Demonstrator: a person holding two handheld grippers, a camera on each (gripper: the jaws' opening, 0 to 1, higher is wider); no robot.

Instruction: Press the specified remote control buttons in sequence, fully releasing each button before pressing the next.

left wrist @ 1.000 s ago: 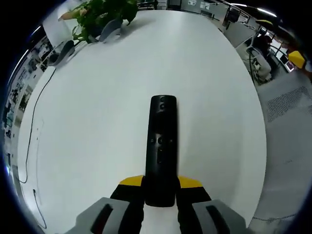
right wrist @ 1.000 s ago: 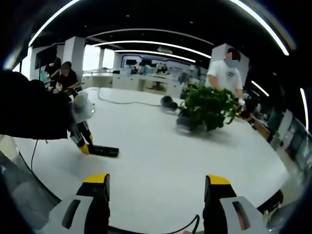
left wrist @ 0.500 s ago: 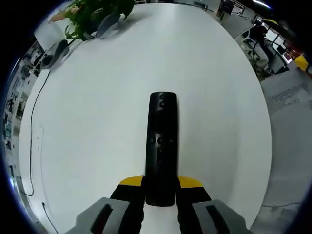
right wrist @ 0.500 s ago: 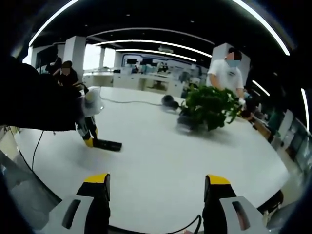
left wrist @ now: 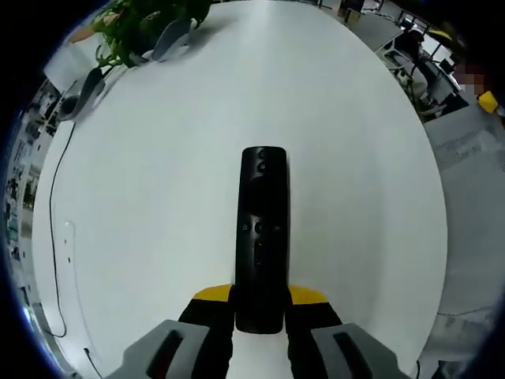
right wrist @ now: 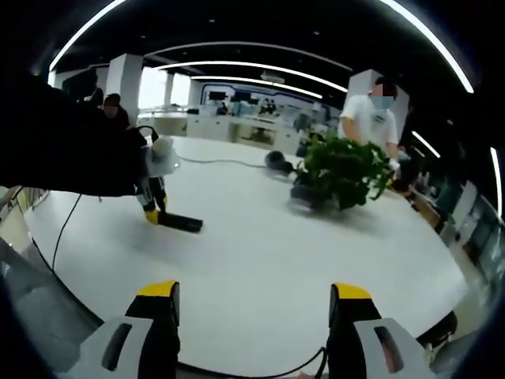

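Observation:
A slim black remote control (left wrist: 260,237) points away from the camera, its near end clamped between the yellow-tipped jaws of my left gripper (left wrist: 260,298), above the white table (left wrist: 158,181). In the right gripper view the same remote (right wrist: 180,223) juts out to the right of the left gripper (right wrist: 153,204), held in a dark-sleeved hand (right wrist: 71,150) over the table's left part. My right gripper (right wrist: 254,294) stands open at the table's near edge, far from the remote, with nothing between its fingers.
A potted green plant (right wrist: 343,170) stands at the table's far side, with a dark round object (right wrist: 276,162) beside it. A black cable (left wrist: 57,205) runs along the table's edge. A person in a white shirt (right wrist: 369,118) stands behind the plant; others sit at far desks.
The left gripper with the remote has drifted right and farther onto the table in the right gripper view. The grip on the remote is unchanged. The right gripper stays open.

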